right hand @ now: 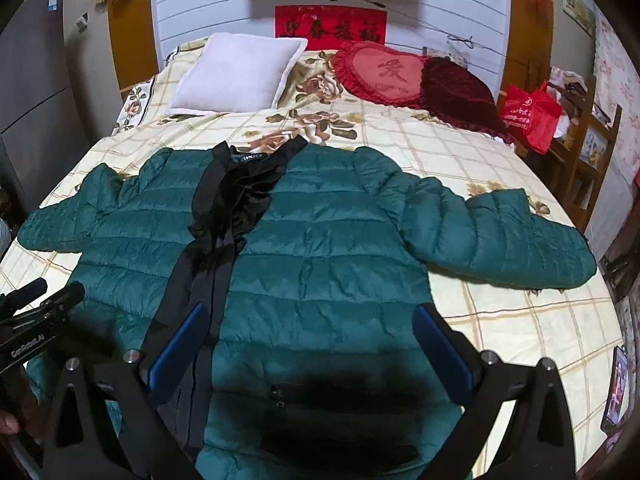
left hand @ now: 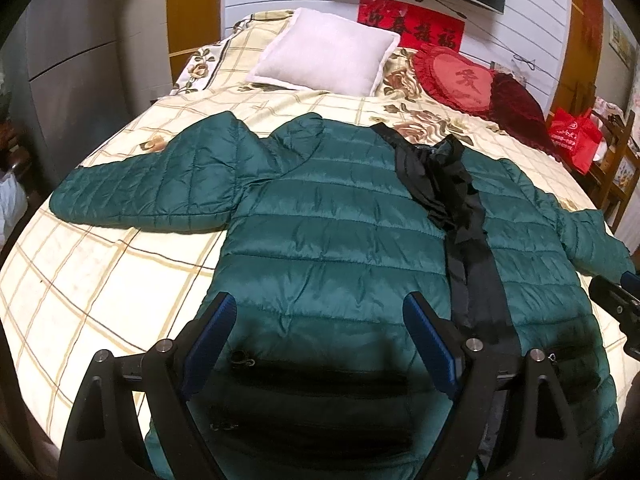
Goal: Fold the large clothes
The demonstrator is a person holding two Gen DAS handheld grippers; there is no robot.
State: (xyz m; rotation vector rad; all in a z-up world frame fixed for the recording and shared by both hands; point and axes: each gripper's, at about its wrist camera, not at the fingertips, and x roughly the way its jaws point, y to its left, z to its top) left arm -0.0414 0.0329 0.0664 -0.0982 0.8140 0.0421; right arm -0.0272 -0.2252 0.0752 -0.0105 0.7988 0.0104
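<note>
A dark green quilted puffer jacket (left hand: 336, 232) (right hand: 320, 248) lies flat, front up, on the bed with both sleeves spread out sideways. Its black lining and zipper strip (left hand: 460, 208) (right hand: 224, 216) run down the middle. My left gripper (left hand: 320, 328) hovers over the jacket's lower left part, jaws open, nothing between the blue pads. My right gripper (right hand: 308, 336) hangs over the lower right part, jaws wide open and empty. The left gripper's body (right hand: 36, 320) shows at the left edge of the right wrist view; the right gripper's (left hand: 616, 304) shows at the right edge of the left wrist view.
The bed (left hand: 100, 264) has a cream checked floral cover. At its head lie a white pillow (right hand: 240, 72), a red heart cushion (right hand: 384, 76) and a dark red cushion (right hand: 460, 96). A red bag (right hand: 528, 116) on wooden shelves stands to the right. A grey cabinet (left hand: 68, 64) stands left.
</note>
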